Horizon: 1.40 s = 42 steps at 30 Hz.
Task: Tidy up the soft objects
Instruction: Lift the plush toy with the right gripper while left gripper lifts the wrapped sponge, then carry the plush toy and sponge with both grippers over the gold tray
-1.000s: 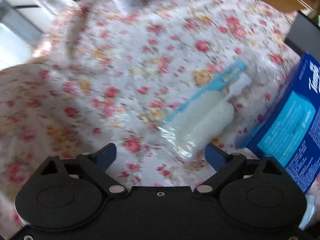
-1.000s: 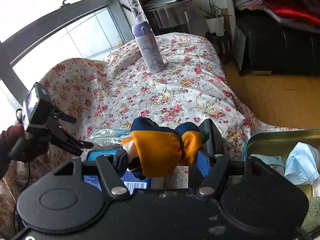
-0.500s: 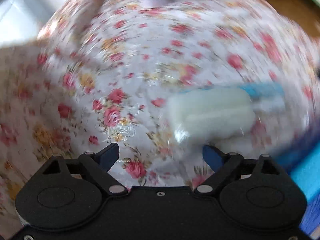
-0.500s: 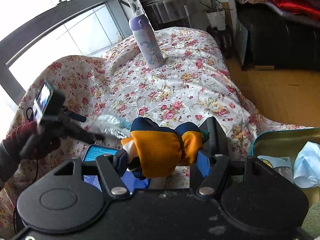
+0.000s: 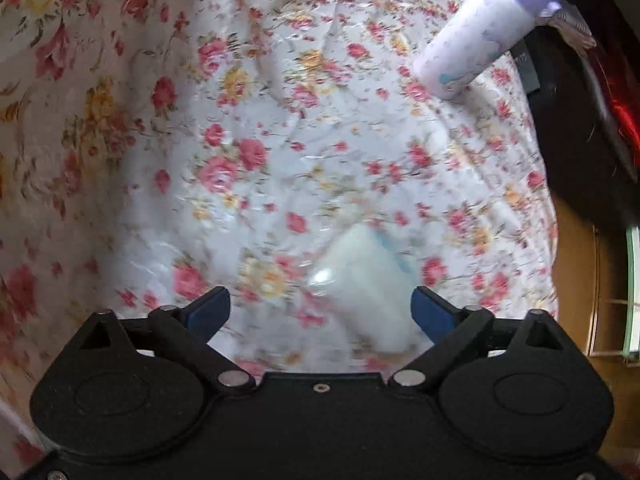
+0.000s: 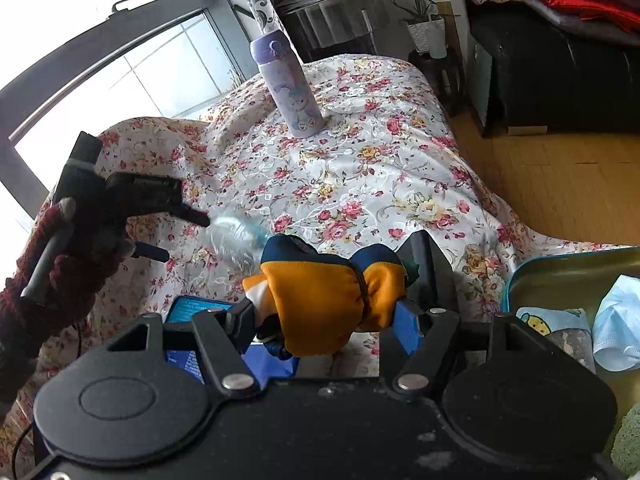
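Cloth (image 6: 380,184): floral cover, draped over the whole work surface, creased; also fills the left wrist view (image 5: 280,140).
Tin (image 6: 568,268): green-gold container at the right edge, resting on the cloth; holds a pale blue mask (image 6: 618,328) and a small printed pouch (image 6: 554,320).
Box (image 6: 188,312): blue carton, lying on the cloth below and left of the right gripper, partly hidden by it.
Bottle (image 6: 290,88): lilac flask, upright at the far end of the cloth, well apart from both grippers; seen tilted by the lens in the left view (image 5: 476,44).
Socks (image 6: 332,300): orange and navy bundle, lifted clear of the cloth, left of the tin.
Right gripper (image 6: 326,326): fingers pressed against the socks from both sides, pinching them.
Packet (image 5: 364,288): clear bag with white contents and a blue strip, lying on the cloth; blurred.
Left gripper (image 5: 320,312): fingers spread wide, packet lies between the tips nearer the right one; contact not discernible.
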{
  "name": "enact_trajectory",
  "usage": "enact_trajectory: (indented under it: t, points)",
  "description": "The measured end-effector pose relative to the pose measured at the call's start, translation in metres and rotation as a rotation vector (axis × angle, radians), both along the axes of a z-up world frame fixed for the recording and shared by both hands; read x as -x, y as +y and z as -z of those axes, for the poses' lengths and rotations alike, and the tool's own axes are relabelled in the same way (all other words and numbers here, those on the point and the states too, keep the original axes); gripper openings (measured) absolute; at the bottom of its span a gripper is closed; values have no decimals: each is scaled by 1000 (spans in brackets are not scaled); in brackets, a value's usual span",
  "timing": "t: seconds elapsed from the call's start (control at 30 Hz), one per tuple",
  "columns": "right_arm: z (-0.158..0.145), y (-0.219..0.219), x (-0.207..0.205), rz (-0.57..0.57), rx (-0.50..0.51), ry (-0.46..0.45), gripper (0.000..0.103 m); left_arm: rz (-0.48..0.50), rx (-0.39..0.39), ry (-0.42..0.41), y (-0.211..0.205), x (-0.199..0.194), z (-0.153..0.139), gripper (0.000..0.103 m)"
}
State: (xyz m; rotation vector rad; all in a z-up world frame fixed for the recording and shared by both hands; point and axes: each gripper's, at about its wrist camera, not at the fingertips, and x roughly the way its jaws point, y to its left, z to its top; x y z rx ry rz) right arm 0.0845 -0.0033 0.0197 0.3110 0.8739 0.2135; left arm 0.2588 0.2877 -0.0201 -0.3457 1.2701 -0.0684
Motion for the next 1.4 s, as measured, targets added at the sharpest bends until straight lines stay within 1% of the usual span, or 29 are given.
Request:
enact_trajectory:
  t: [0.07,0.1,0.13,0.23,0.37,0.4,0.43,0.47,0.53,0.57,0.6,0.63,0.67,0.7,0.73,0.8,0.87,0.97,1.07,1.13,1.23,1.33,1.4]
  points:
    - [-1,0,3,2,9,-10,67,-27,-7,-17,-14,5,-4,95]
    - [-2,0,5,4,17,-17,67,-17,-8,-19,-24,7,-3,99]
    - [-3,-1,8,7,25,-24,67,1,-13,-5,-33,8,-1,99]
    - [-5,-3,14,17,25,-37,67,9,-17,71,-53,2,17,99]
    - [-7,-5,23,27,37,-56,67,-21,4,174,-66,-11,42,99]
    - [-8,-5,26,27,44,-62,67,-33,-16,183,-68,-11,45,99]
    - [-8,-4,28,28,49,-66,67,-37,-48,174,-72,-14,44,99]
    - [-8,-4,30,27,51,-68,67,-31,-71,165,-76,-16,42,99]
    - [-8,-5,34,23,47,-70,67,-12,-97,173,-83,-22,43,97]
    - [-8,-5,36,22,42,-69,67,-20,-117,180,-84,-23,44,90]
    - [-8,-5,37,23,39,-68,67,-36,-140,174,-84,-24,43,81]
    - [-9,-5,39,25,38,-69,67,-42,-153,152,-84,-23,40,74]
    - [-10,-5,41,27,37,-72,67,-36,-160,132,-85,-23,37,63]
    - [-10,-5,43,30,37,-75,67,-30,-157,119,-84,-22,35,56]
    - [-11,-5,45,33,37,-78,67,-27,-149,110,-83,-20,33,54]
    - [-13,-7,51,37,34,-87,67,-31,-127,95,-80,-16,27,53]
    - [-16,-9,57,45,36,-94,67,-34,-136,66,-76,-7,14,53]
    - [-19,-13,68,66,41,-104,67,-11,-154,4,-81,7,-14,53]
    - [-23,-19,80,96,41,-112,67,26,-141,-63,-93,19,-43,53]
    - [-24,-24,88,120,45,-113,67,70,-129,-103,-105,31,-63,53]
    - [-24,-34,103,161,53,-106,67,142,-103,-136,-129,46,-83,53]
    - [-22,-47,116,205,68,-84,67,229,-72,-154,-158,68,-95,53]
    - [-21,-56,123,238,87,-65,67,281,-57,-159,-176,82,-98,53]
